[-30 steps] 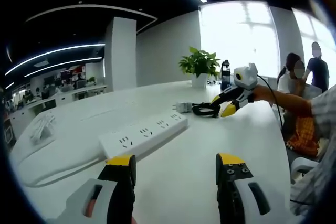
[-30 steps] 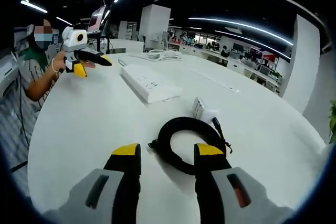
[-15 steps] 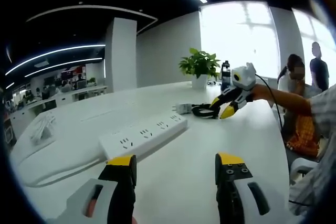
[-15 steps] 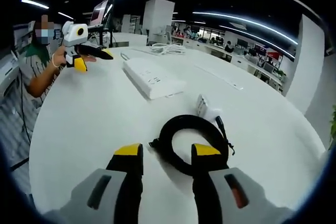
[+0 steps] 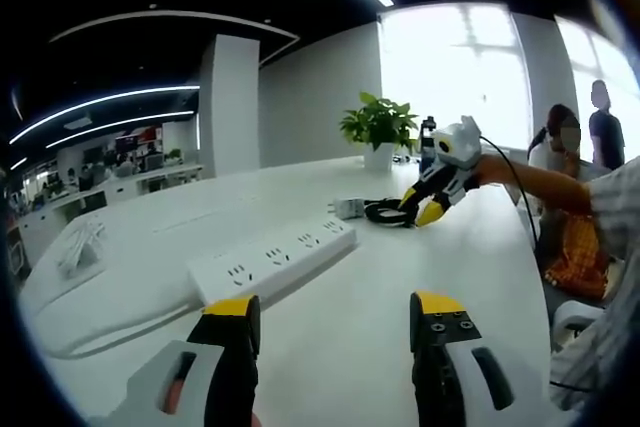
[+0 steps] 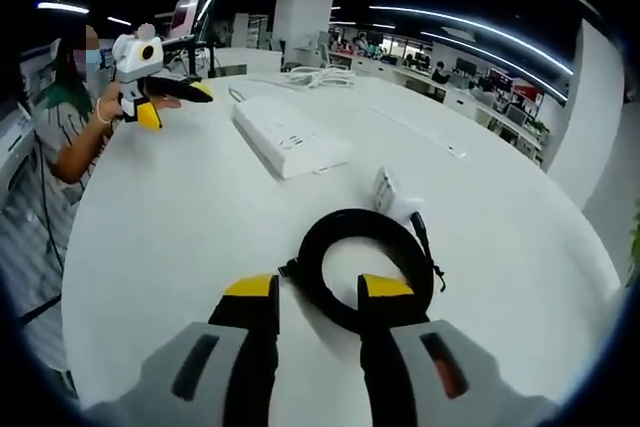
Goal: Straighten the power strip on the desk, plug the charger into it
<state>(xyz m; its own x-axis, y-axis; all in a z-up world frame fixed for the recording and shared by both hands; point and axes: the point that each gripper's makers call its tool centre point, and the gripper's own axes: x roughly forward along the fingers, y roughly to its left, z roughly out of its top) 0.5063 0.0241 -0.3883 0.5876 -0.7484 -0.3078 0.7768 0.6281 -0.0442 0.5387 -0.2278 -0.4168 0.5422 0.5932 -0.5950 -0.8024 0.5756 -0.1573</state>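
- My left gripper (image 5: 333, 319) hovers low over the white desk (image 5: 400, 267), jaws apart, holding nothing.
- Just beyond it lies the white power strip (image 5: 275, 259), its long axis running away to the right toward the charger (image 5: 349, 207), sockets facing up.
- My right gripper (image 6: 317, 299) is open over the coiled black cable (image 6: 365, 267), its tips straddling the coil's near edge.
- The white charger block sits just past the coil, its cable attached.
- A potted plant (image 5: 381, 125) and a dark bottle (image 5: 429, 139) stand at the far edge.
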